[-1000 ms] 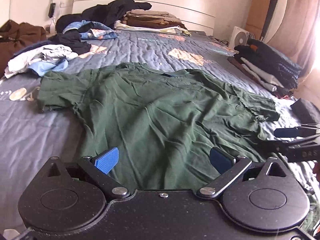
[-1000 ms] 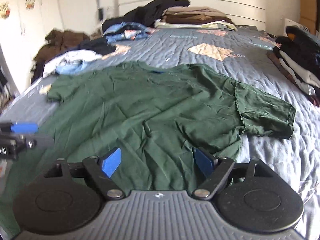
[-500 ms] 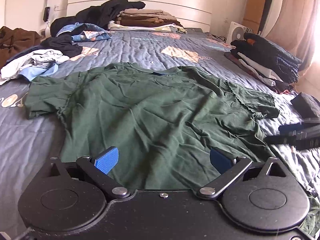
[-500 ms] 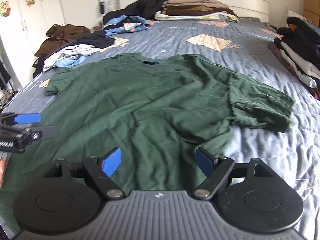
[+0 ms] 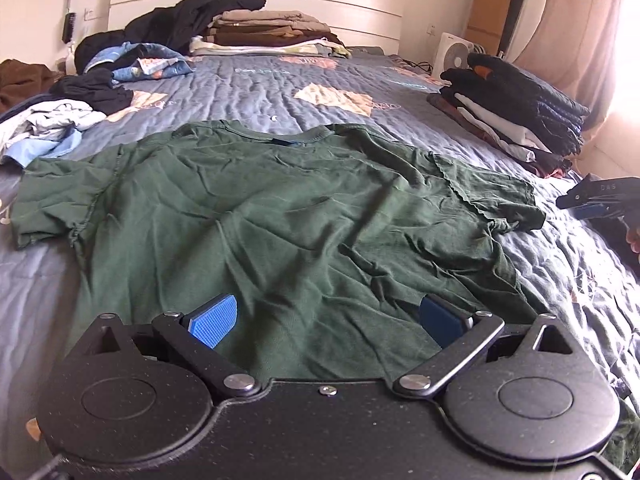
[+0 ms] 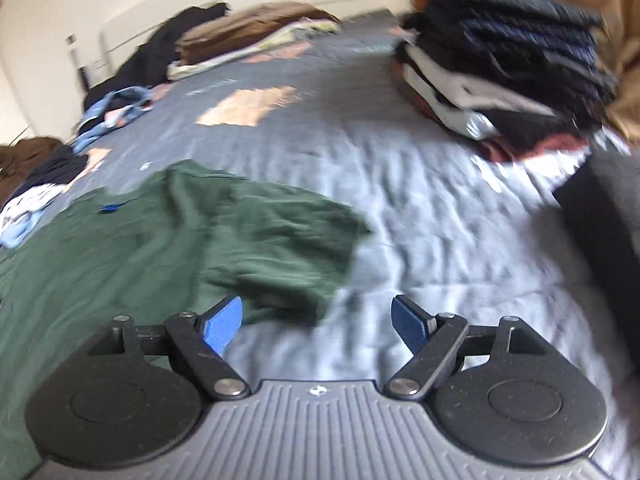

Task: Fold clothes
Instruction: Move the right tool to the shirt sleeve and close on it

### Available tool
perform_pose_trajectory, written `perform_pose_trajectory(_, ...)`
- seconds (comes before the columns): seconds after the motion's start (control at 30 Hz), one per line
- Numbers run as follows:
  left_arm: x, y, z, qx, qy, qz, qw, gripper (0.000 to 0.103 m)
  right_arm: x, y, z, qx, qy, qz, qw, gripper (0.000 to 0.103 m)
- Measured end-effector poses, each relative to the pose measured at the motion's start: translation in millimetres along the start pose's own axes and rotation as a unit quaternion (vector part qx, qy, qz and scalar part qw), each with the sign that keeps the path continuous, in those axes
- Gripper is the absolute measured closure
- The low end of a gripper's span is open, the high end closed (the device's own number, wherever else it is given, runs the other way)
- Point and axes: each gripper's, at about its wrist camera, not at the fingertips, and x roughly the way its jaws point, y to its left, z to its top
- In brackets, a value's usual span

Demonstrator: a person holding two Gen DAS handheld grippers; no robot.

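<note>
Showing dark block (image 6: 600,216), right view only

right gripper (image 6: 318,322) swung rightward, past shirt sleeve (image 6: 280,236)

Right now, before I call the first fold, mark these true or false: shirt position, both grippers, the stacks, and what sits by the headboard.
1. The green T-shirt lies spread on the bed, not yet folded. True.
2. The left gripper is shut on the shirt's hem. False: its jaws stand open above the fabric and pinch nothing.
3. The right gripper is open and holds nothing. True.
4. The folded stack of dark clothes rests on the shirt. False: it sits apart, at the bed's right edge.
5. A folded pile of brown clothes lies by the headboard. True.
</note>
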Motion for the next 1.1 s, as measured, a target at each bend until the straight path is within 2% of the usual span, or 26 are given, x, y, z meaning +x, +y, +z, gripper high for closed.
perform_pose_trajectory(0.1,8.2,-0.3,0.9,-0.003,0.007,-0.011,0.9999,0.004,15.4,1.0,1.6,-0.002,0.023,0.019,1.000,0.022)
perform_pose_trajectory(0.2,13.1,0.9,-0.7,-0.007,0.014,-0.013,0.9998,0.004,30.0,5.5,6.5,-0.004,0.037,0.019,0.999,0.022)
perform_pose_trajectory(0.37,15.8,2.3,-2.1,-0.011,0.020,-0.022,0.9995,0.004,43.9,-4.0,17.4,0.029,0.045,0.048,0.997,0.022)
perform_pose_trajectory(0.53,17.3,2.0,-4.0,-0.008,0.025,-0.029,0.9992,0.004,58.0,-6.3,21.2,0.045,0.067,0.054,0.995,0.025)
perform_pose_trajectory(0.6,17.6,2.6,-4.4,-0.009,0.025,-0.030,0.9992,0.004,62.6,-6.2,22.0,0.056,0.066,0.064,0.994,0.025)
perform_pose_trajectory(0.97,21.3,4.9,-2.7,-0.015,0.029,-0.034,0.9989,0.004,81.1,-32.9,46.1,0.086,0.033,0.040,0.995,0.022)
perform_pose_trajectory(1.1,22.1,5.1,-3.3,-0.018,0.031,-0.036,0.9987,0.004,94.2,-40.3,49.9,0.094,0.046,0.044,0.994,0.022)
